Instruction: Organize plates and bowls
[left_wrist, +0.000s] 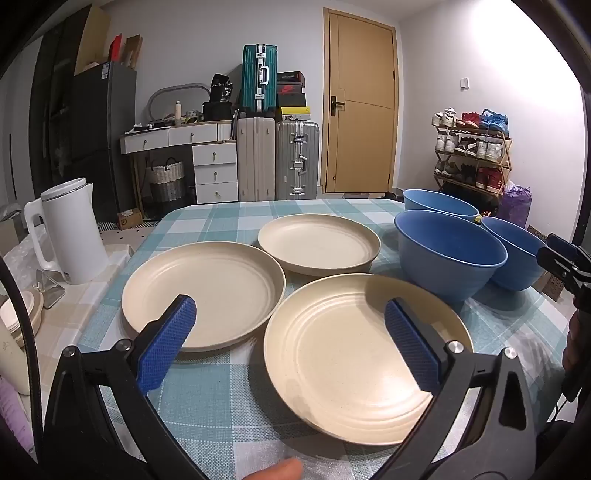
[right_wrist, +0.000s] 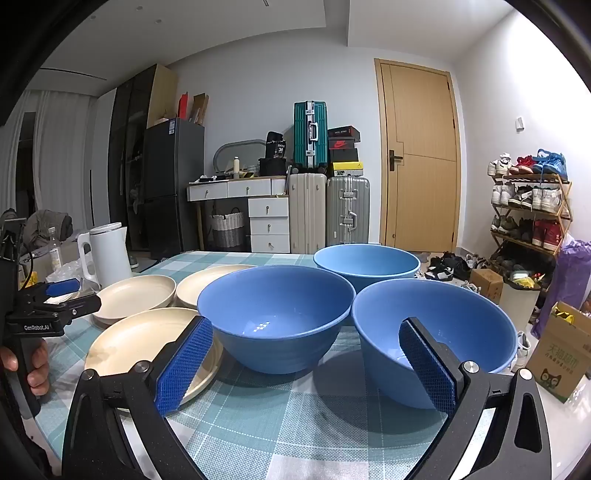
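bowls (right_wrist: 275, 317): three, nothing inside | plates (left_wrist: 203, 291): three, bare | both grippers (left_wrist: 290, 319) (right_wrist: 306, 343) released

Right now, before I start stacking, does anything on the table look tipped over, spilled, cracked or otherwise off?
Nothing stands out. The three cream plates lie flat and separate on the checked tablecloth, and the three blue bowls stand upright and look empty. No spills or cracks show. Both the left gripper and right gripper are open, holding nothing.
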